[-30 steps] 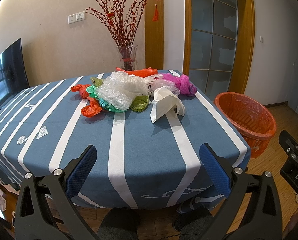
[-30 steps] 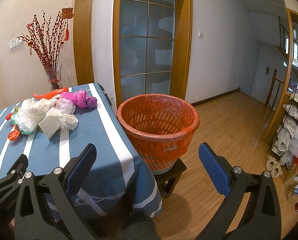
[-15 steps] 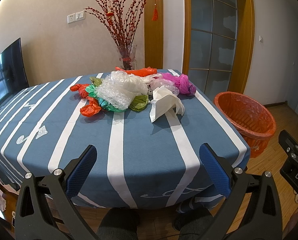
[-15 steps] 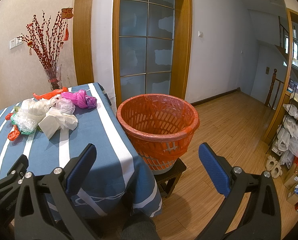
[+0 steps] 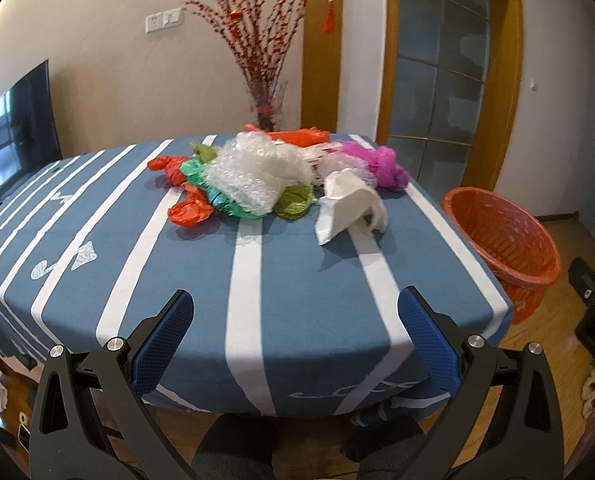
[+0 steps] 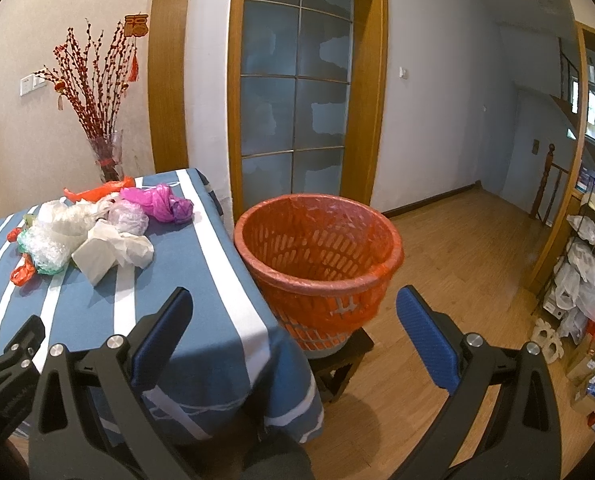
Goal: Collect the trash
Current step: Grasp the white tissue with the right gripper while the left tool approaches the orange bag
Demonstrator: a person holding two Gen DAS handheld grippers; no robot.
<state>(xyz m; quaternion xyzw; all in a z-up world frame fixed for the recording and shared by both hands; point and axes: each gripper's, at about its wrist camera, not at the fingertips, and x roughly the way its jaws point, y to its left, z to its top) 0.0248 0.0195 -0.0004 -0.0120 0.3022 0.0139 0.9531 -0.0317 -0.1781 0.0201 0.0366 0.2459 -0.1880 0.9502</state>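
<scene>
Plastic trash pile [image 5: 273, 176]: crumpled bags and bubble wrap heaped at the far middle of the table, with a white paper wad [image 5: 347, 210] at its near right edge.
Bin: orange basket [image 6: 317, 256] lined with an orange bag, on a low stool just beside the table's right edge.
Table: blue cloth with white stripes [image 5: 249, 280].
Left gripper [image 5: 297, 312]: jaws wide, holding nothing, over the near table edge.
Right gripper [image 6: 293, 308]: jaws wide, holding nothing, facing the basket.

Trash pile [image 5: 273, 176] on table [image 5: 257, 288], basket [image 5: 501, 240] to its right
</scene>
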